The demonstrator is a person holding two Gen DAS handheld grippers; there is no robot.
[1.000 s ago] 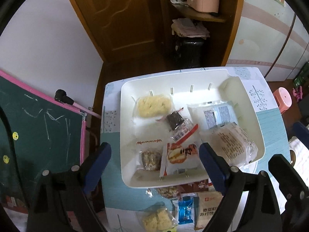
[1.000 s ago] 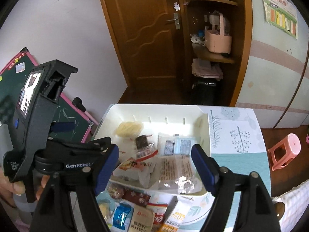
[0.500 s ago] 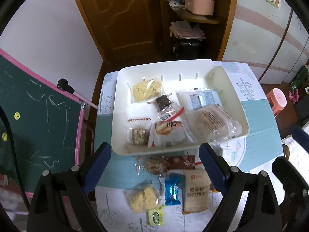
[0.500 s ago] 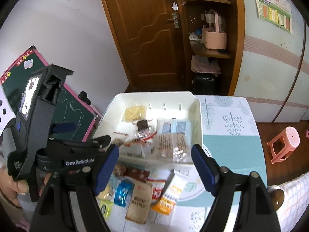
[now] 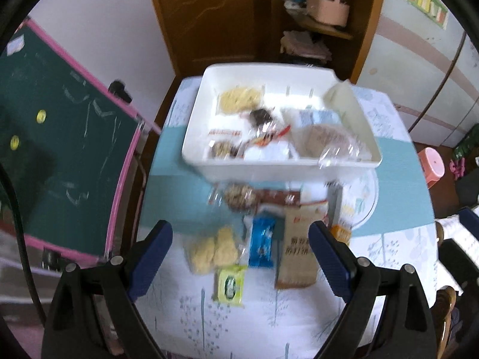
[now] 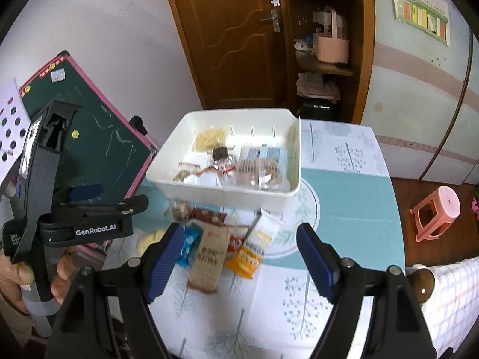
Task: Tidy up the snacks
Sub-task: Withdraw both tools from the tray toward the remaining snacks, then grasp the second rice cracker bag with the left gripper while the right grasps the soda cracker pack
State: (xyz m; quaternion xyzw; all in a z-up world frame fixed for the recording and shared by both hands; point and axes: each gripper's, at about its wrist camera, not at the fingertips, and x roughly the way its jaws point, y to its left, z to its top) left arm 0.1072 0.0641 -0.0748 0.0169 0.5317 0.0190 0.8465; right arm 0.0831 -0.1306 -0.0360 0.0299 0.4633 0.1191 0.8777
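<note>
Claws both gape wide with nothing between the pads: your left gripper (image 5: 239, 257) hangs over loose snack packets (image 5: 260, 242), your right gripper (image 6: 239, 254) over the brown cracker packet (image 6: 209, 257). Just beyond them stands the white bin (image 6: 209, 191), already part filled, on the patterned table (image 6: 344, 209)
</note>
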